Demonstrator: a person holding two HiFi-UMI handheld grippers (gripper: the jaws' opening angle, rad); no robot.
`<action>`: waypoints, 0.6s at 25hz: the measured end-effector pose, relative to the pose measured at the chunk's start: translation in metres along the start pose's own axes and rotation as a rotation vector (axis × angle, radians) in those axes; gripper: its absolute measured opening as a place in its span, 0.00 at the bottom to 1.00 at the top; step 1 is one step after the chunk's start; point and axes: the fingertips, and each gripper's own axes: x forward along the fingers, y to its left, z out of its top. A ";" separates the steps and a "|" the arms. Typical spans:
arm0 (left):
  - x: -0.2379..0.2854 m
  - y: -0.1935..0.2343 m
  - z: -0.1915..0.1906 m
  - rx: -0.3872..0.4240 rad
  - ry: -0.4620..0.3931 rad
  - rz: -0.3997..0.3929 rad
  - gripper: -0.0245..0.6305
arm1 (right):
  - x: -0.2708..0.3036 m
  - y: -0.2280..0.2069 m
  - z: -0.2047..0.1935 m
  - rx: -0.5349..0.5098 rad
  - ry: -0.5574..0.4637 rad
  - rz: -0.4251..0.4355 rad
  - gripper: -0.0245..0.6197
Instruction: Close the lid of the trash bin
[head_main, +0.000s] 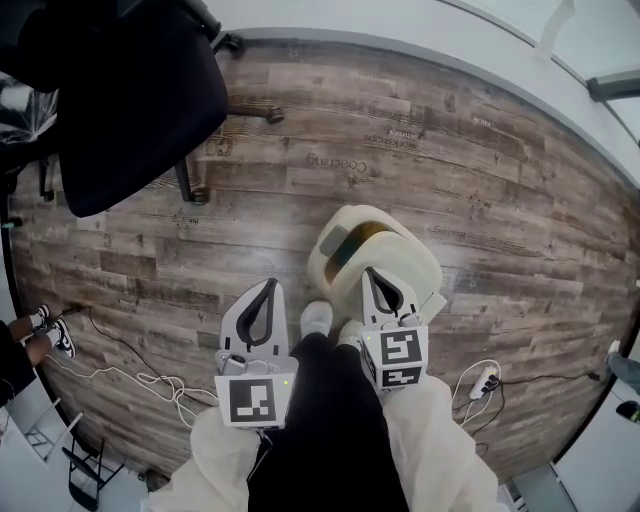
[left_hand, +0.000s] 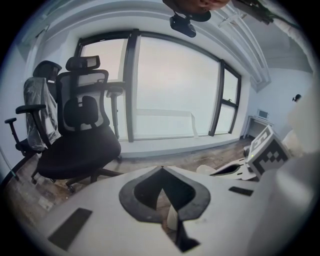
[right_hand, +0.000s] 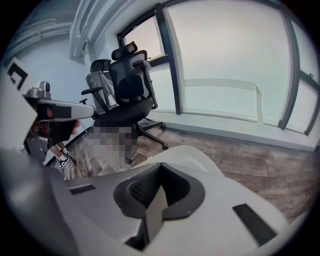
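Diffuse daylight, heavy fisheye distortion.
Overexposed window (left_hand: 175, 85) washes out centre frame in both gripper views; corners vignette black; left gripper (left_hand: 161, 171) foreground soft; floor (head_main: 450, 180) evenly lit.

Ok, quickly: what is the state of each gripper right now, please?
Left gripper: shut, holding nothing.
Right gripper: shut, holding nothing, by the trash bin.

**Left gripper closed and empty above a wooden floor**

The left gripper (left_hand: 161, 171) has its jaws together with nothing between them. On the far left a black office chair (left_hand: 80, 135) stands on the floor (left_hand: 150, 161), in front of a wide window (left_hand: 170, 90). The right gripper (left_hand: 221, 173) shows near right.
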 end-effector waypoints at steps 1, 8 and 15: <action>0.001 0.001 -0.001 -0.003 0.003 0.001 0.04 | 0.004 0.000 -0.002 0.001 0.007 0.002 0.07; 0.009 0.008 -0.016 -0.044 0.057 0.003 0.04 | 0.034 -0.001 -0.016 -0.004 0.063 0.006 0.07; 0.006 0.021 -0.020 -0.057 0.063 0.021 0.04 | 0.055 0.000 -0.030 -0.029 0.135 0.025 0.07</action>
